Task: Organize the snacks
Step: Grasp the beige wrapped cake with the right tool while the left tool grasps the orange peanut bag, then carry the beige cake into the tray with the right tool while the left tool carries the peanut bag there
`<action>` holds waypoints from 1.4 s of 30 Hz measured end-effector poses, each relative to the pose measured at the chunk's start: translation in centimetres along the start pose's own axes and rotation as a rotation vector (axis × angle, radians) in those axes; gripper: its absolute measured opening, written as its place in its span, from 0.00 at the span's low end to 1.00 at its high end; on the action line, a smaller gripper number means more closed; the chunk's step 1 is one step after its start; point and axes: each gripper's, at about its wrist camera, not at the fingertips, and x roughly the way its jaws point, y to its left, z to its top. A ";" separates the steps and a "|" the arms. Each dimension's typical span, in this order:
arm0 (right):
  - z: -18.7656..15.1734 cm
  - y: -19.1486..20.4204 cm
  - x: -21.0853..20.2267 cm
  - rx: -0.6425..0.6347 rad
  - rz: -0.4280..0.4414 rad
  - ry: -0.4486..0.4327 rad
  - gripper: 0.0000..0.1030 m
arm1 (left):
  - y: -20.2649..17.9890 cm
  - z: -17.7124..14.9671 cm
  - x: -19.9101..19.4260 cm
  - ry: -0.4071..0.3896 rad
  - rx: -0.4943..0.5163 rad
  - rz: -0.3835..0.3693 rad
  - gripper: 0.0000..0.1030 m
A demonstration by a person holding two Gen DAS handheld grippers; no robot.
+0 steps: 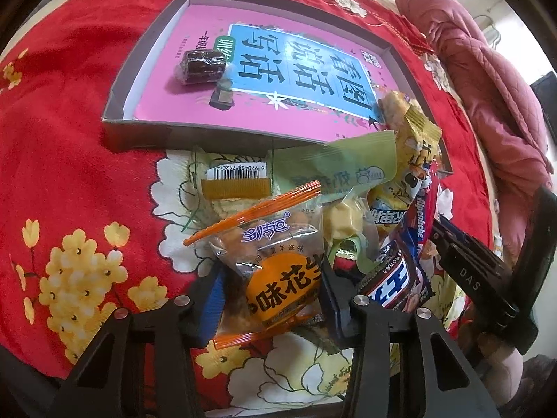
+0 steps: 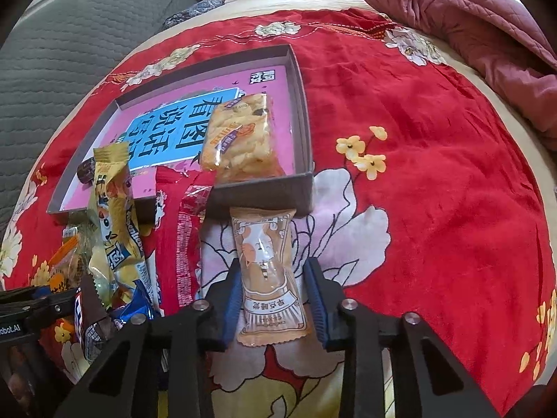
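Note:
My left gripper [image 1: 271,278] is shut on an orange peanut packet [image 1: 278,261], its blue pads [image 1: 213,296] pressing both sides. Behind it lies a pile of snacks: a green packet [image 1: 334,167], a yellow packet [image 1: 410,129] and a dark chocolate bar [image 1: 393,282]. My right gripper [image 2: 274,278] is shut on a beige cartoon-printed packet [image 2: 268,278] lying on the bedspread. A shallow grey box [image 1: 139,136] with a pink printed bottom sits beyond. It holds a brown wrapped candy [image 1: 203,66] and a rice-crisp bar [image 2: 240,136] near the front wall of the box [image 2: 264,198].
Everything rests on a red flowered bedspread [image 2: 417,174]. A pink quilt [image 1: 487,87] is bunched at the far right and a grey cushion [image 2: 69,52] lies at the far left. A red wrapper [image 2: 184,244] lies between the two grippers.

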 end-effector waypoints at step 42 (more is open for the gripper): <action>1.3 0.0 -6.2 0.036 0.191 -0.268 0.24 | 0.7 1.4 -7.0 -0.167 0.026 0.014 0.46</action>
